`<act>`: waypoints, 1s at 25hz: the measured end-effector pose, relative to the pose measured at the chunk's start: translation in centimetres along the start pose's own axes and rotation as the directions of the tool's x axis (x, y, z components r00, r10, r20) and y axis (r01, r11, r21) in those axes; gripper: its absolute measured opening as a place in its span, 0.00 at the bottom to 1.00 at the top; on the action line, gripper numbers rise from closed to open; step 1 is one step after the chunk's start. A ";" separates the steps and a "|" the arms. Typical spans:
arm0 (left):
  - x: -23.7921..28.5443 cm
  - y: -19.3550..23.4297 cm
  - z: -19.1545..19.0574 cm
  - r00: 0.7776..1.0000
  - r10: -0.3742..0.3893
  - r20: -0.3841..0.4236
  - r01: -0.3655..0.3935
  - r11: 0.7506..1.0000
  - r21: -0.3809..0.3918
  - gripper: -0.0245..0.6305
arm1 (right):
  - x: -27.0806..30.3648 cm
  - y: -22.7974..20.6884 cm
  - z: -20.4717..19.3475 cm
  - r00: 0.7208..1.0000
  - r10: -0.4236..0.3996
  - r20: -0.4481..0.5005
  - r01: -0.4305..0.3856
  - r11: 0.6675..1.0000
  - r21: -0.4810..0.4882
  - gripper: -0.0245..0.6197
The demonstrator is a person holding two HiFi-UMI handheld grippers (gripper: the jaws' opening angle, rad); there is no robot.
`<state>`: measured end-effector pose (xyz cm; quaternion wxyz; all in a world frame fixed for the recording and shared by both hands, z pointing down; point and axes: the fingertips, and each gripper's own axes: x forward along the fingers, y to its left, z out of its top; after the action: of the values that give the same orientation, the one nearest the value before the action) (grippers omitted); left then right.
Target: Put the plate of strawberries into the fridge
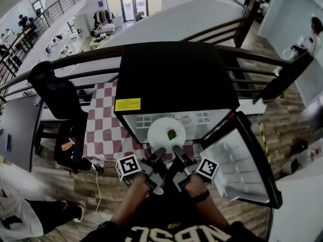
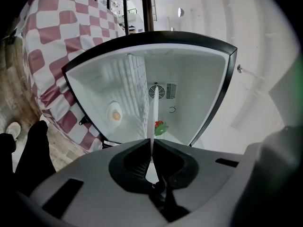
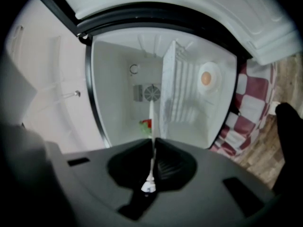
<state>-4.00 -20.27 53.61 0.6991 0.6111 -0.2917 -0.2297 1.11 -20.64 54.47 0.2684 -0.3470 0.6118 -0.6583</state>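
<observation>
A white plate (image 1: 162, 130) carrying a red strawberry with green leaves (image 1: 172, 134) hangs level at the mouth of the open black fridge (image 1: 176, 74). My left gripper (image 1: 159, 154) and right gripper (image 1: 177, 152) are each shut on the plate's near rim, side by side. In the left gripper view the plate (image 2: 154, 119) is a thin white edge running out from between the closed jaws of the gripper (image 2: 151, 144), with the strawberry (image 2: 160, 126) beyond. The right gripper view shows the same: plate edge (image 3: 151, 115), strawberry (image 3: 146, 125), gripper (image 3: 154, 141).
The fridge door (image 1: 242, 160) stands swung open at the right. Inside are a white wire shelf (image 2: 137, 91) and a round white disc with an orange centre (image 3: 206, 78). A red-and-white checked cloth (image 1: 103, 120) lies left of the fridge, beside a black chair (image 1: 60, 105).
</observation>
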 end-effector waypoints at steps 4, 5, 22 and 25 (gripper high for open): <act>1.1 0.2 1.0 1.000 0.005 0.004 -0.005 1.000 -0.004 0.09 | 1.1 -0.3 1.0 1.000 -0.016 -0.012 0.016 1.000 -0.008 0.09; 1.2 0.3 1.2 1.000 0.009 0.005 -0.009 1.000 -0.005 0.09 | 1.3 -0.3 1.2 1.000 -0.019 -0.017 0.019 1.000 -0.010 0.09; 2.5 2.3 2.7 0.999 0.033 0.017 -0.032 0.998 -0.063 0.09 | 3.1 -2.1 1.9 0.997 -0.061 -0.050 0.061 0.998 0.001 0.09; 2.5 3.2 2.7 0.999 0.049 0.020 -0.047 0.996 -0.070 0.09 | 3.2 -2.5 1.8 0.997 -0.067 -0.051 0.067 0.998 0.008 0.09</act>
<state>-4.22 -23.44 57.28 0.7221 0.5768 -0.3056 -0.2293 0.78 -23.98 57.36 0.2324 -0.3493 0.6032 -0.6783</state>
